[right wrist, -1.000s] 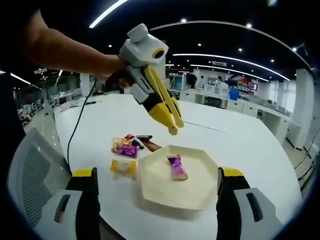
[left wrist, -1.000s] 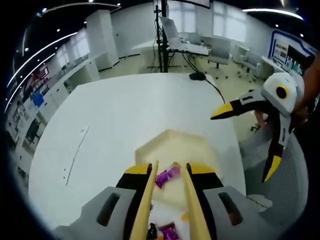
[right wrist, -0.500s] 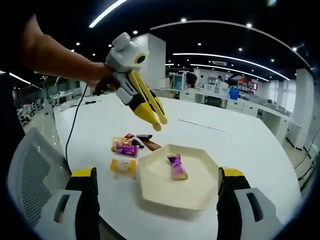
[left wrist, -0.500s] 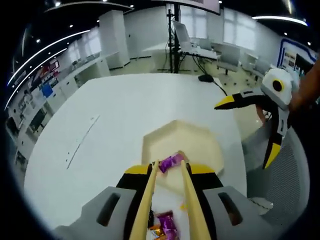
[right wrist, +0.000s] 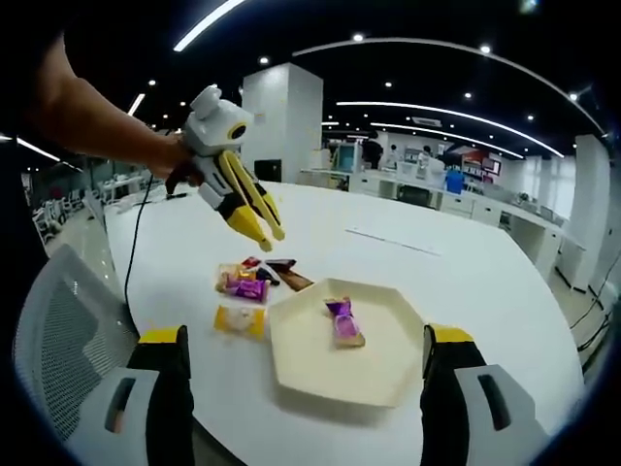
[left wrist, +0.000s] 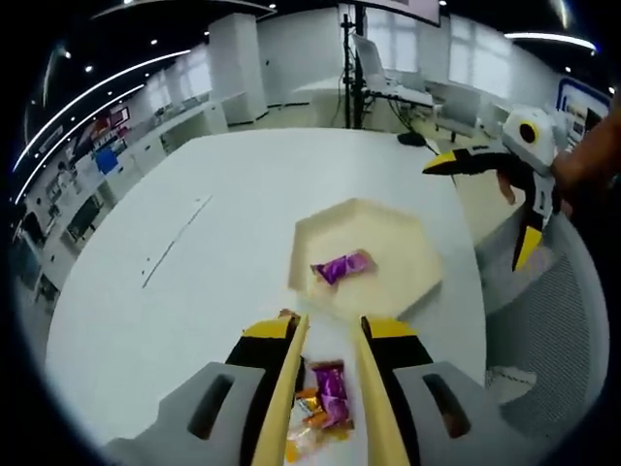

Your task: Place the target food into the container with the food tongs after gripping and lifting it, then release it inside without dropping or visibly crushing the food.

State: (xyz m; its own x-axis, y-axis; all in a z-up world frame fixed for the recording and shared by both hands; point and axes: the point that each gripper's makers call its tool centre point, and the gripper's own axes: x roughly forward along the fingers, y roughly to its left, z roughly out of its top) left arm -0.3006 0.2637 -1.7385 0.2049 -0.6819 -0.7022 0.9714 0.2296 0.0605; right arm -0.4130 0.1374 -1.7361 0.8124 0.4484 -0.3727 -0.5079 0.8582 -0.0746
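One purple-wrapped candy [right wrist: 343, 321] lies inside my beige hexagonal container [right wrist: 320, 374], mid-tabletop [right wrist: 466, 282]. My left claw [right wrist: 260, 227] hangs above the loose candy pile [right wrist: 254, 282], tongs [left wrist: 372, 408] narrow, gripping nothing. My right claw [left wrist: 480, 209] is spread wide by the near edge. Wide bare tabletop far and left. Right gripper view shows a yellow packet [right wrist: 240, 321] beside the container.
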